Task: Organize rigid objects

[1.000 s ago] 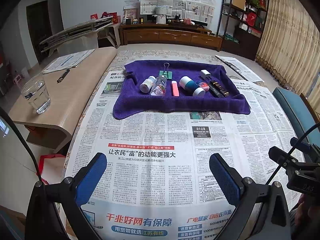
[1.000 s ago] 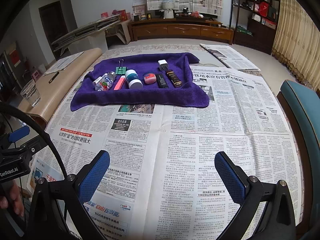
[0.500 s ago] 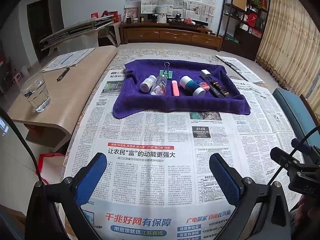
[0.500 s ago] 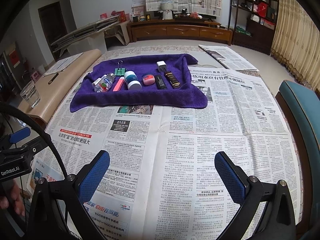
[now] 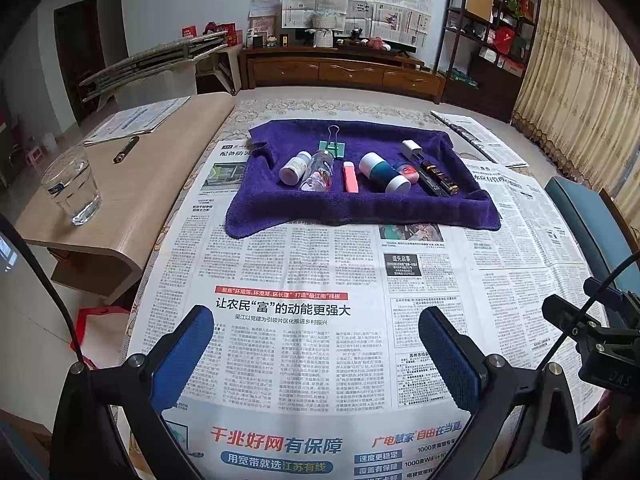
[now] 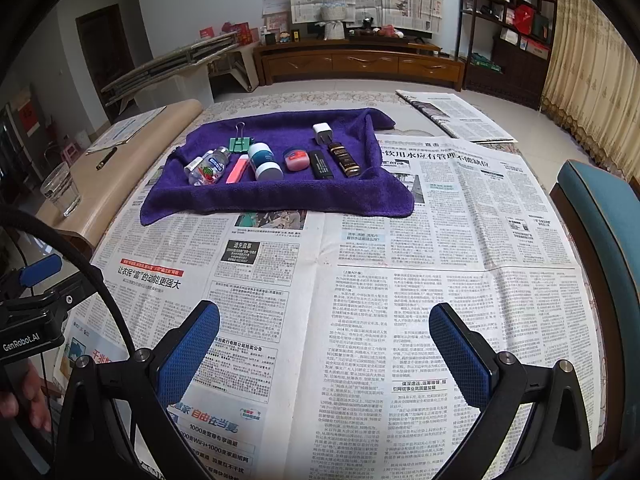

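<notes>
while both my left gripper (image 5: pixel 316 344) and right gripper (image 6: pixel 324 340) hover wide and empty well short of the purple towel (image 6: pixel 224 200), its small items lie rowed, seemingly sorted or awaiting sorting.

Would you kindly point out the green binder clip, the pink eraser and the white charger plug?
green binder clip (image 5: pixel 332 148), left wrist view, green body.
pink eraser (image 5: pixel 350 176), left wrist view, mid-length.
white charger plug (image 6: pixel 322 133), right wrist view, front face.

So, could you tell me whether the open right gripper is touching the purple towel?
Apart. The right wrist view shows the right gripper over newspaper, well short of the purple towel.
</notes>
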